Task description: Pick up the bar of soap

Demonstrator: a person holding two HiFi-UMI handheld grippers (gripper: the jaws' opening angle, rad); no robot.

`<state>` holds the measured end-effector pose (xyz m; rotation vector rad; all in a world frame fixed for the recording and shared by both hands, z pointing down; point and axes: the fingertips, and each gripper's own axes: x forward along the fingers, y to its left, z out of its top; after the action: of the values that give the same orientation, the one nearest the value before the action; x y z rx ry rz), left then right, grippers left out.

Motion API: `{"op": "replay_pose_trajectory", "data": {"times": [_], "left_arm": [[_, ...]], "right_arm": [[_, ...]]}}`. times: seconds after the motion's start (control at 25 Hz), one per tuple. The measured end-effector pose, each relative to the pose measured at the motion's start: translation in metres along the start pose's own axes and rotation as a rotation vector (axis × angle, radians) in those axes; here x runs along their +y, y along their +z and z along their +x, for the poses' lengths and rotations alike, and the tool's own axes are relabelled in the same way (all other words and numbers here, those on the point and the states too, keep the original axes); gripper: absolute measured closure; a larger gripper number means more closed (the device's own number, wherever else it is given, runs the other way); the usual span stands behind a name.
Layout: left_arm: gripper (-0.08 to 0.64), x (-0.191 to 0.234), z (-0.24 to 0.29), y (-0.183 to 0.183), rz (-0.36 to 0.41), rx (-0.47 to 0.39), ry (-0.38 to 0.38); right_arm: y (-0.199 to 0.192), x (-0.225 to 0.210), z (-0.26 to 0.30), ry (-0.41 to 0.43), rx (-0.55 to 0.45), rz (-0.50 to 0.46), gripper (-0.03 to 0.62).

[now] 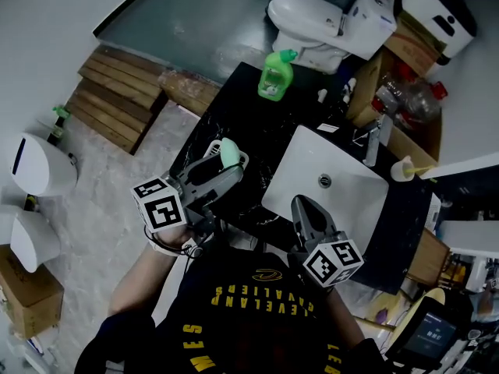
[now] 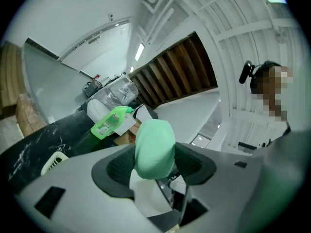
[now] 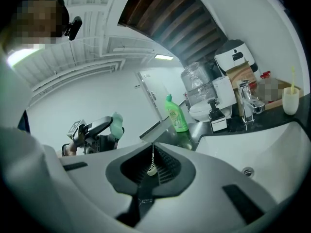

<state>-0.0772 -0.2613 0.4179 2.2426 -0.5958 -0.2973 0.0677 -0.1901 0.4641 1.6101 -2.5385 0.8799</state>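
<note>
Left tongs are pinching the bar of soap between the dark pads, so the pick looks pretty much done to me. The soap's long axis runs roughly out along the tongs, and its rounded green end pokes well past the tips. From where I'm standing it's up off the black bench, just over the white soap dish at the bench's left side. The whole thing is tilted upward.

Right tongs are pressed together with no soap in them, sitting near the front rim of the sink, well apart from the soap. So the left hand owns this one. If anything's left, I'd guess it's just keeping the squeeze steady, since soap is slippery.
</note>
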Motion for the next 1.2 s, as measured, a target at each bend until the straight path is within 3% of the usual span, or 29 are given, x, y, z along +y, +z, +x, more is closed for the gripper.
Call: {"op": "replay_pose_trajectory", "data": {"times": [0.2,0.44,1.2], "left_arm": [[0.293,0.002,-0.01,-0.004,-0.124,-0.055,-0.03],[0.293,0.002,-0.016,-0.007,-0.208,-0.093,-0.051],[0.293,0.003,0.001,-0.022,-0.198,-0.009,-0.044]], "right_arm": [[-0.002,0.007,0.004,0.029,0.008,0.0,0.571],[-0.004,0.009,0.009,0.045,0.019,-0.003,0.571],[0.002,-0.003,0.007,0.013,-0.025,0.037,0.571]]}}
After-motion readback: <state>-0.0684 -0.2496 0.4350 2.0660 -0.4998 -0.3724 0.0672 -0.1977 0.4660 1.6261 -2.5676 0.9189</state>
